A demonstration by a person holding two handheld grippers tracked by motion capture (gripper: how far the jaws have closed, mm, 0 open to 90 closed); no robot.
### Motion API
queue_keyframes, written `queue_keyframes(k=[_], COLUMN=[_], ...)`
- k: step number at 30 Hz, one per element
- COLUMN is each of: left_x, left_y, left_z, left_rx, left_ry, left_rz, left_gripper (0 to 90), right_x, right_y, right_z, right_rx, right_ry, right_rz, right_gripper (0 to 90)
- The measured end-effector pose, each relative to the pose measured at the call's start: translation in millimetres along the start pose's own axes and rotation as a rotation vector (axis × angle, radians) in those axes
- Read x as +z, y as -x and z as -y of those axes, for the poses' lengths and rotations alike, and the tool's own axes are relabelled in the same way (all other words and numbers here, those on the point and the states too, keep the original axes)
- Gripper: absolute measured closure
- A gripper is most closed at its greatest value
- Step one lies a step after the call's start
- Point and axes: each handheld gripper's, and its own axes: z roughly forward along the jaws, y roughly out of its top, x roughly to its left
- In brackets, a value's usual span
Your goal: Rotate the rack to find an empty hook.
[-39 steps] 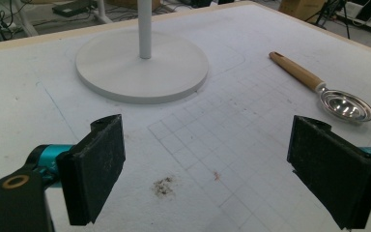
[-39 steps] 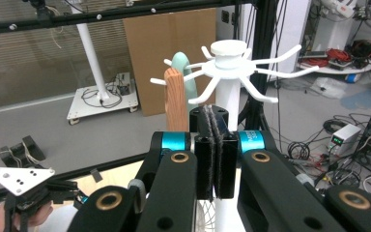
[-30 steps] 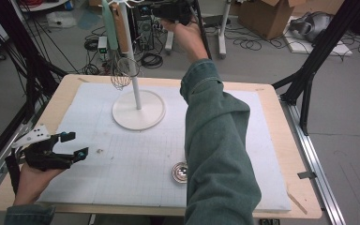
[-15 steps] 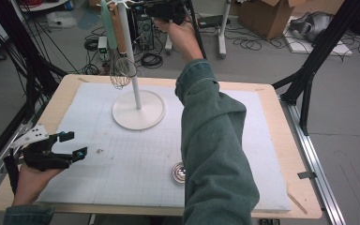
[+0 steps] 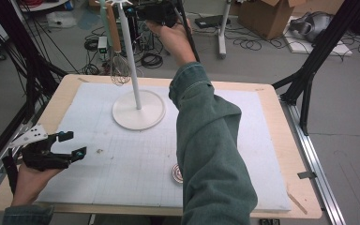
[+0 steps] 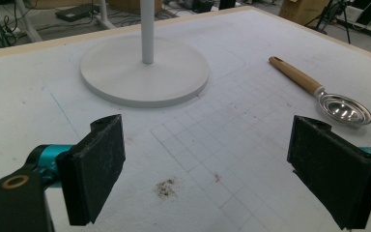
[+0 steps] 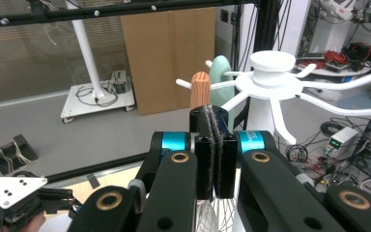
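- Over at the left edge of the mat, the left gripper (image 5: 70, 144) sits low with its jaws spread wide, nothing between them
- The whisk (image 5: 120, 70) hangs from the white stand (image 5: 138, 108)
- Up by the stand's top, the right gripper (image 5: 145, 10) is clenched shut, beside the whisk's wooden handle (image 7: 199, 90)
- A spoon (image 6: 319, 93) lies flat on the mat

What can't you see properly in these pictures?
- Spoon: in the high view the green sleeve covers its handle.
- Right gripper: in its own view the shut jaws hide whether they pinch anything.
- Whisk: in the high view its wires are too thin to count.
- Rack top: cut off by the high view's upper edge.
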Motion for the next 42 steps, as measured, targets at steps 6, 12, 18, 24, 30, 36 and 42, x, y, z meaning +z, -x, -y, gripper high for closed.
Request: queue_keyframes(k=[6, 12, 18, 24, 30, 36, 42], left_x=[-1.1, -1.1, -1.5, -1.0, 0.3, 7.8, 12.6], left_y=[0.2, 1.3, 0.4, 1.8, 2.6, 4.8, 8.4], left_z=[-0.6, -1.8, -1.7, -2.0, -2.5, -2.5, -2.6], left_rx=[0.002, 0.007, 0.003, 0.006, 0.01, 0.014, 0.02], left_ry=[0.002, 0.006, 0.008, 0.007, 0.003, -0.01, -0.027], left_rz=[0.0, 0.006, 0.009, 0.014, 0.015, 0.025, 0.038], left_gripper=[13.9, 13.9, 13.9, 13.8, 13.9, 13.9, 13.9], right_x=[4.5, 8.2, 0.7, -16.7, -33.9, -46.9, -59.7], right_y=[-3.9, -8.2, -15.2, -21.1, -24.4, -28.7, -29.8], right_z=[-0.3, -0.3, 2.9, 15.8, 31.0, 48.9, 75.0], right_rx=[0.001, -0.003, -0.004, 0.012, 0.042, 0.046, 0.076], right_ry=[0.002, -0.002, 0.022, 0.027, 0.023, 0.015, -0.004], right_rz=[-0.003, -0.009, -0.023, -0.037, -0.038, -0.031, -0.017], right_gripper=[89.7, 89.7, 88.2, 77.5, 67.4, 59.2, 49.6])
